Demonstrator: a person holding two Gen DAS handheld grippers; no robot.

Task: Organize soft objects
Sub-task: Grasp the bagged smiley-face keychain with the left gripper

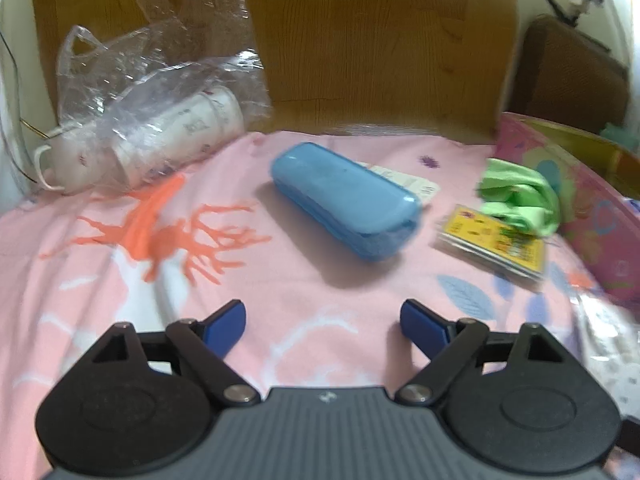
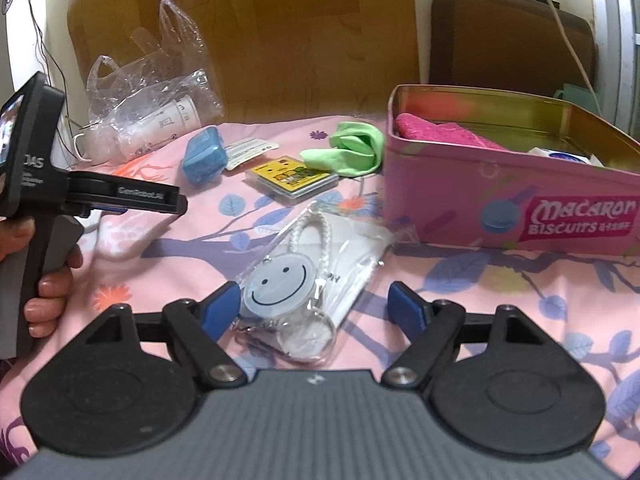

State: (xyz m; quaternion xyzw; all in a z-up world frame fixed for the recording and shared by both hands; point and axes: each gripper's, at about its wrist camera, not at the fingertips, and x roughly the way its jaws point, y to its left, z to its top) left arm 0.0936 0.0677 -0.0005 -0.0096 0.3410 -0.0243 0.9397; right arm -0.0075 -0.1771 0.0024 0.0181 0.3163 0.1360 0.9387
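A crumpled green cloth (image 2: pixel 352 152) lies on the pink bedsheet just left of the pink Macaron Biscuits tin (image 2: pixel 512 208); it also shows in the left wrist view (image 1: pixel 520 196). A pink towel (image 2: pixel 436 132) lies inside the tin. My left gripper (image 1: pixel 324 320) is open and empty, a short way in front of a blue case (image 1: pixel 344 200). The left gripper also shows from the side in the right wrist view (image 2: pixel 176 202). My right gripper (image 2: pixel 314 304) is open, with a smiley-face keyring packet (image 2: pixel 304 280) lying between its fingers.
A clear plastic bag with white cups (image 1: pixel 152 120) lies at the back left. A yellow card pack (image 2: pixel 292 178) lies in front of the green cloth. A wooden headboard (image 1: pixel 360 32) stands behind. The tin's wall (image 1: pixel 592 208) is at the right.
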